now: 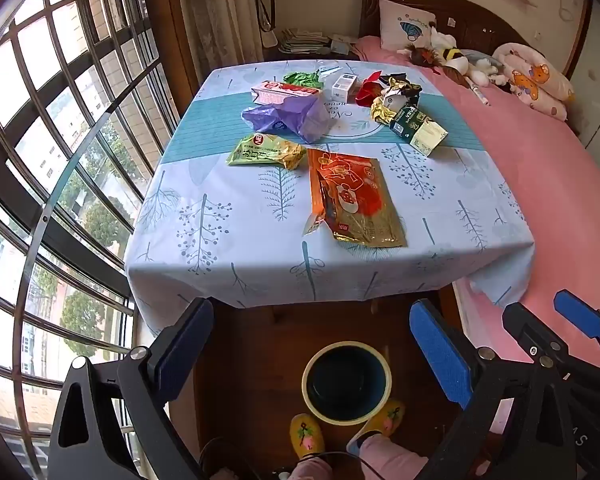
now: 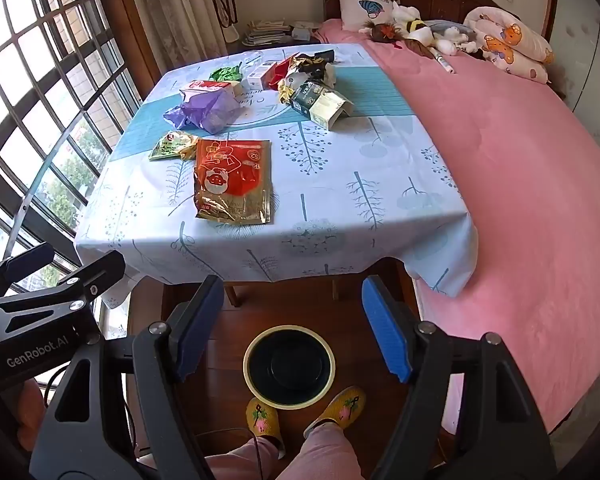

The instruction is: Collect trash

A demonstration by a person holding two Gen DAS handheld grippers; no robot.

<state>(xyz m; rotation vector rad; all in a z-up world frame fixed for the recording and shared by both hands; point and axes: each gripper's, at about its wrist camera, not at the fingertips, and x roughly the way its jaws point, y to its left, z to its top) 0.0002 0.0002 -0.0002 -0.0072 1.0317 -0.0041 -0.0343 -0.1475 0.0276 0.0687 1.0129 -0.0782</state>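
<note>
Take the bin [image 1: 347,384] on the floor as the landmark: it stands just in front of the person's slippers [image 1: 307,436], below the near edge of the table [image 1: 260,248], and both grippers hang above it, tilted down toward the floor. The left gripper [image 1: 312,344] has its jaws spread wide with nothing between them, and the bin shows in the gap. Beyond the bin, up on the tablecloth, the trash lies scattered; going left to right from it there is a green snack packet [image 1: 266,152], a purple plastic bag [image 1: 288,116] with a pink carton [image 1: 286,93] behind it, then the large red and gold wrapper [image 1: 350,196], and farther right a heap of crumpled foil [image 1: 392,96] and a dark green box [image 1: 418,130]. The red and gold wrapper lies nearest the bin, its long axis running away from the table's near edge. The right gripper [image 2: 294,328] is likewise wide open and empty. From either gripper the wrapper lies forward and up; in the right wrist view it sits left of centre, so I judge the left gripper slightly better placed to reach it.
</note>
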